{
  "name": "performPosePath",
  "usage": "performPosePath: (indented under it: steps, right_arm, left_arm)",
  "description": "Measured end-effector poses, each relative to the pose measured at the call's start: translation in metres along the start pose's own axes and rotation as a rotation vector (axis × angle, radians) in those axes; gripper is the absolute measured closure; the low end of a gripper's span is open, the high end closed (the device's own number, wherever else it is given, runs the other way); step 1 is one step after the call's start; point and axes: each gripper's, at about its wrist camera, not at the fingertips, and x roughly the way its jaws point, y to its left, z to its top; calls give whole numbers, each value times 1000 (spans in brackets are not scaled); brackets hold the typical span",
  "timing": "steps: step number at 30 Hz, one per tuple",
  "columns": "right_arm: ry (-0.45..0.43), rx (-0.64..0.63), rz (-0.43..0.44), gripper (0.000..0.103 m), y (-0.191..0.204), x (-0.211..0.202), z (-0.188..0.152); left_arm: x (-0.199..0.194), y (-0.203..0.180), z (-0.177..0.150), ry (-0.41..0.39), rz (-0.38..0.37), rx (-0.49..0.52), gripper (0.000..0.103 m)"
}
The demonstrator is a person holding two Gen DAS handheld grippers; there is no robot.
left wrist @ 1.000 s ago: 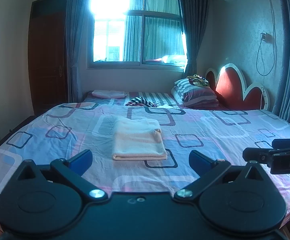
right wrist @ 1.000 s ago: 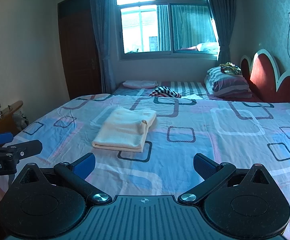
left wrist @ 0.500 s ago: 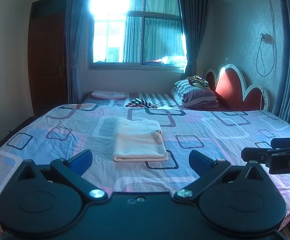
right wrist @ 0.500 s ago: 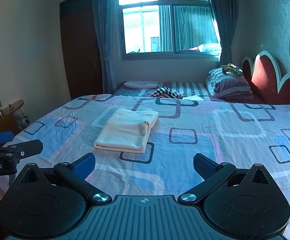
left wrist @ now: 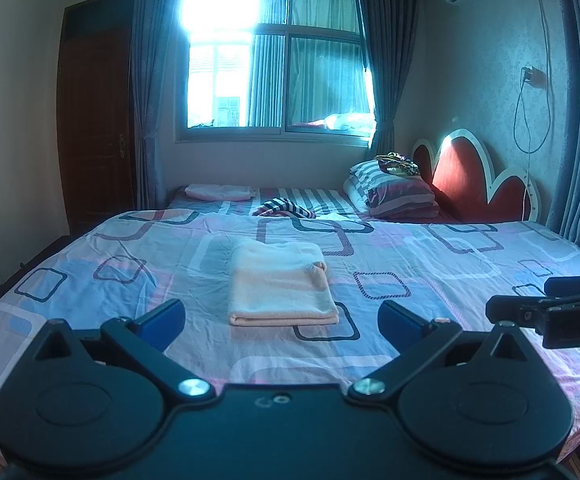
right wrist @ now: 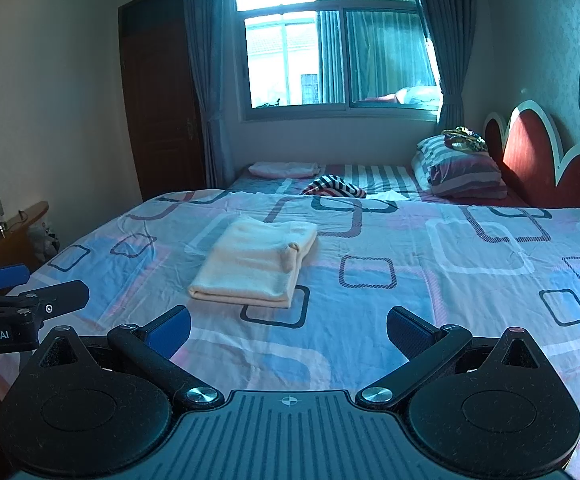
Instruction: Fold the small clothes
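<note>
A pale peach garment lies folded into a neat rectangle on the patterned bedsheet, a little ahead of both grippers; it also shows in the right wrist view. My left gripper is held above the near part of the bed, open, with nothing between its blue pads. My right gripper is likewise open and empty, to the right of the garment. Each gripper shows at the edge of the other's view: the right gripper, the left gripper.
A striped cloth and a folded pink item lie on the far bed part. Pillows are stacked by the red headboard. A window and a dark door are behind. A wooden side table stands left.
Both views have shifted only slightly. The folded garment lies as before and both grippers stay open.
</note>
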Motion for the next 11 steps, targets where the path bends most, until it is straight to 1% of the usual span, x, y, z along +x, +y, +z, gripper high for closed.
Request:
performPosePath:
  steps: [5,9,11]
  right_arm:
    - [0,0,0,0,0,0,0]
    - [0,-1,0,0,0,0,0]
    - [1,-2,-2,0,0,0,0]
  left_arm:
    - [3,2,0,-1,-20,-1,1]
    - [2,2,-1,-10,-26,19,1]
    - [1,2,-1,-10,-28,11,1]
